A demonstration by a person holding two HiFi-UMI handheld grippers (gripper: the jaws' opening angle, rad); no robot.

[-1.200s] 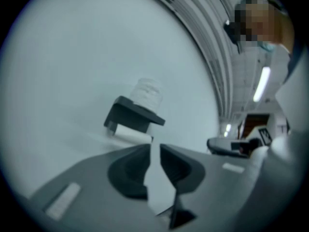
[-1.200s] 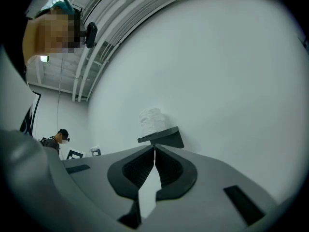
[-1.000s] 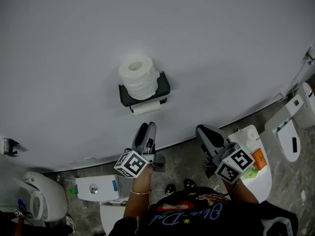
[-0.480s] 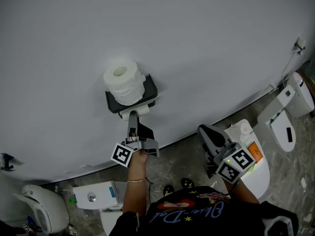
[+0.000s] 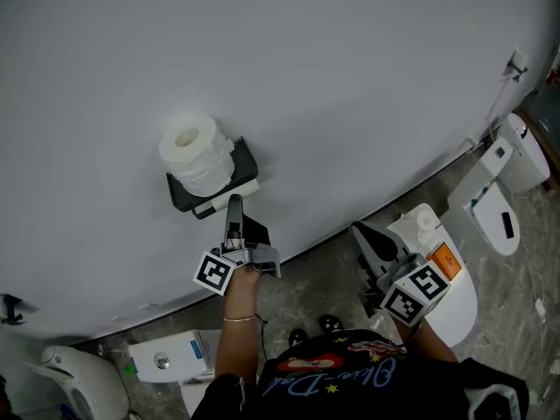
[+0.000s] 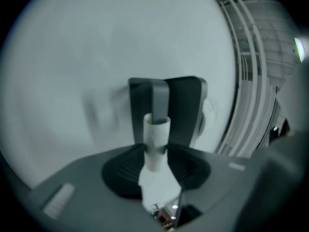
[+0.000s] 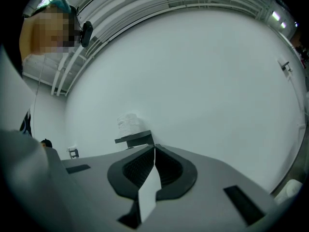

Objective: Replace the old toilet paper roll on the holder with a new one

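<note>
Had just been closing the left claw (image 5: 234, 201) on the old white cardboard toilet-paper tube (image 6: 157, 129), pads pressing its sides, there on the bar under the dark wall-mounted holder (image 5: 248, 157). Held the right claw (image 5: 360, 233) shut and empty, well apart. Judged the tube light, thin-walled, easily crushed: best pinched gently, then slid off. Left the fresh white paper roll (image 5: 194, 153) standing on the holder's top; soft, light, best gripped across its sides.
</note>
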